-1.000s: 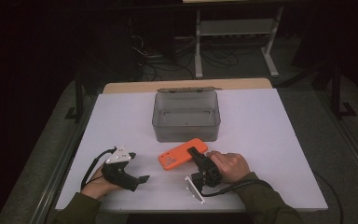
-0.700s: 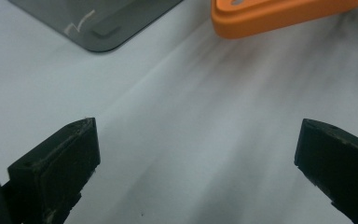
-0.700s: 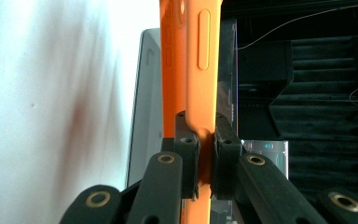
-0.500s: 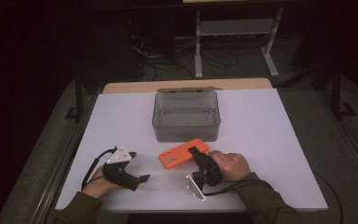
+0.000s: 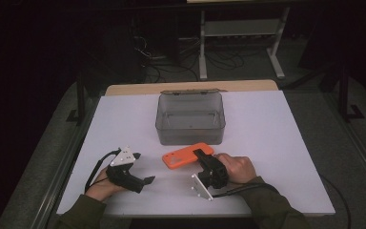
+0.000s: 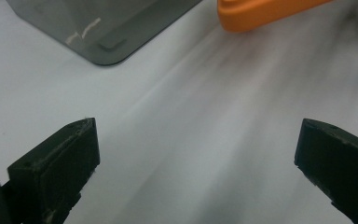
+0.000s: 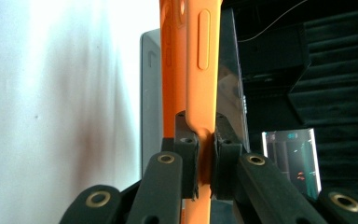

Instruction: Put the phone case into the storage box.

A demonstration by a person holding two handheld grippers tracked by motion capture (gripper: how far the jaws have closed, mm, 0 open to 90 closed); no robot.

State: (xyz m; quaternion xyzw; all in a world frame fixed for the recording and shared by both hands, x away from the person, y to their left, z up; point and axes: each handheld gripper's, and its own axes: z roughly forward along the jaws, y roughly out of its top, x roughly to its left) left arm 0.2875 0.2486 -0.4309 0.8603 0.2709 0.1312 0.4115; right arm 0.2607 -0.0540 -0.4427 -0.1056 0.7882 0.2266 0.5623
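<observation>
The orange phone case (image 5: 187, 155) lies on the white desk (image 5: 276, 138), just in front of the grey see-through box (image 5: 190, 118). The right gripper (image 5: 201, 153) has it by the end nearest the person. In the right gripper view the case (image 7: 200, 70) stands on its thin edge between the two black fingers (image 7: 186, 151), and both fingers press on it from each side. They are pinching it tight.

The box sits open in the middle of the desk, a little farther from the person than the case. Its lid stands up at the back.

The left gripper (image 5: 148, 180) rests on the desk to the left, well apart from the case. Its fingers (image 6: 65, 154) are spread wide with nothing between them, just bare desk. Past them, in the left gripper view, are a corner of the box (image 6: 107, 28) and one end of the case (image 6: 261, 11).
</observation>
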